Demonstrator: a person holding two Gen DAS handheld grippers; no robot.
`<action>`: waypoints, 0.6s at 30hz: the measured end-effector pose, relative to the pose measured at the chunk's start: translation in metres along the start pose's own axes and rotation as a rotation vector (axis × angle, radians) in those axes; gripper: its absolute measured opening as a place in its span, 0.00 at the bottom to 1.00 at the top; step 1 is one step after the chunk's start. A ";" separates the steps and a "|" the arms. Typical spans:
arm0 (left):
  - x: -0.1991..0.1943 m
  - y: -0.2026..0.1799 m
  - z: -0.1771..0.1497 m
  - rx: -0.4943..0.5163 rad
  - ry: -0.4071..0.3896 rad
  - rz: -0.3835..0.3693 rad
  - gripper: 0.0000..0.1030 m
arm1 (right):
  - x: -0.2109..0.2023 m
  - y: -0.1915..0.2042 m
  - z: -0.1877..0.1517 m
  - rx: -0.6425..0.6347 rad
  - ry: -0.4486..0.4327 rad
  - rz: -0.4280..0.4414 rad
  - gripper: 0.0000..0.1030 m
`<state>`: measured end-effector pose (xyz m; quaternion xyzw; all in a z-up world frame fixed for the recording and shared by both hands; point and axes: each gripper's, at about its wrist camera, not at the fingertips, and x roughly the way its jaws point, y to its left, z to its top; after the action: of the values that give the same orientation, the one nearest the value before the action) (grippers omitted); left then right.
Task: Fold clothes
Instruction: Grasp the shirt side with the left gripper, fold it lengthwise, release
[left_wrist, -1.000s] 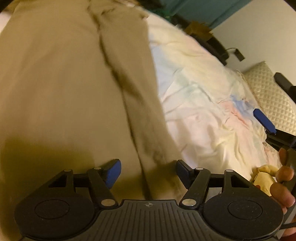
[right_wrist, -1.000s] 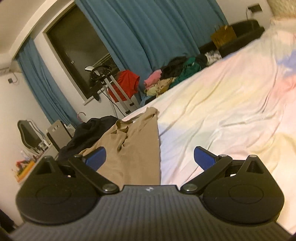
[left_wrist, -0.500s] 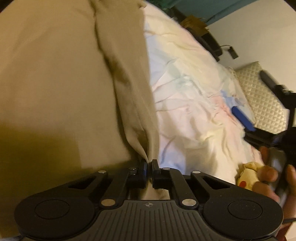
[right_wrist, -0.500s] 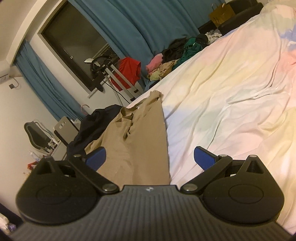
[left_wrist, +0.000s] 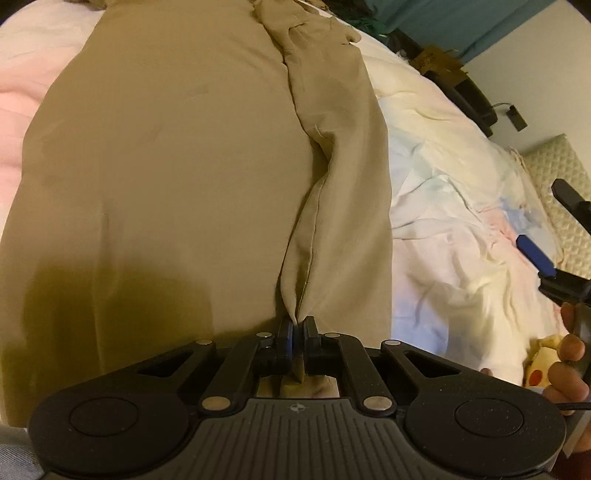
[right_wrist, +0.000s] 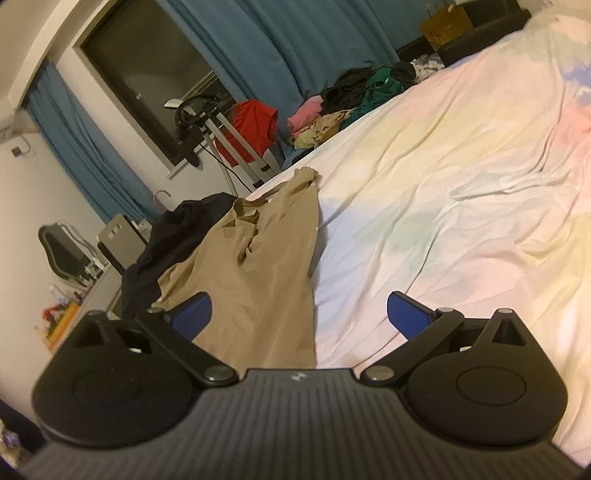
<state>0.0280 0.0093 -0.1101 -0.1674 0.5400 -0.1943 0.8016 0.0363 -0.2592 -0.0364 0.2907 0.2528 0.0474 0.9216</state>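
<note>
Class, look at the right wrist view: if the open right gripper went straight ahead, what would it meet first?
Probably the tan garment lying on the bedsheet, just ahead of the open right gripper; depth is unclear.

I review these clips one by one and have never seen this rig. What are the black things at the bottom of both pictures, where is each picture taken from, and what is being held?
There is no robot. A person holds a hand-held gripper in each hand, each with a camera looking along its two blue-padded fingers. In the left camera's picture, the left hand-held gripper is shut on a fold of the tan garment, which lies on a pastel bedsheet. In the right camera's picture, the right hand-held gripper is open and holds nothing, above the same garment and sheet. A dark garment lies beside the tan one, and a clothes pile sits at the bed's far edge.
</note>
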 end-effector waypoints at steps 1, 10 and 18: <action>-0.002 -0.001 0.001 0.006 -0.009 -0.004 0.11 | 0.000 0.001 -0.001 -0.010 0.002 -0.004 1.00; -0.006 -0.005 0.002 0.019 -0.021 -0.016 0.39 | 0.006 0.009 -0.006 -0.049 0.038 -0.006 1.00; 0.008 -0.014 -0.007 0.061 -0.011 0.019 0.17 | 0.016 0.031 -0.015 -0.167 0.049 0.024 1.00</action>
<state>0.0223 -0.0071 -0.1118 -0.1388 0.5311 -0.2024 0.8110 0.0443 -0.2216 -0.0366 0.2148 0.2673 0.0862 0.9354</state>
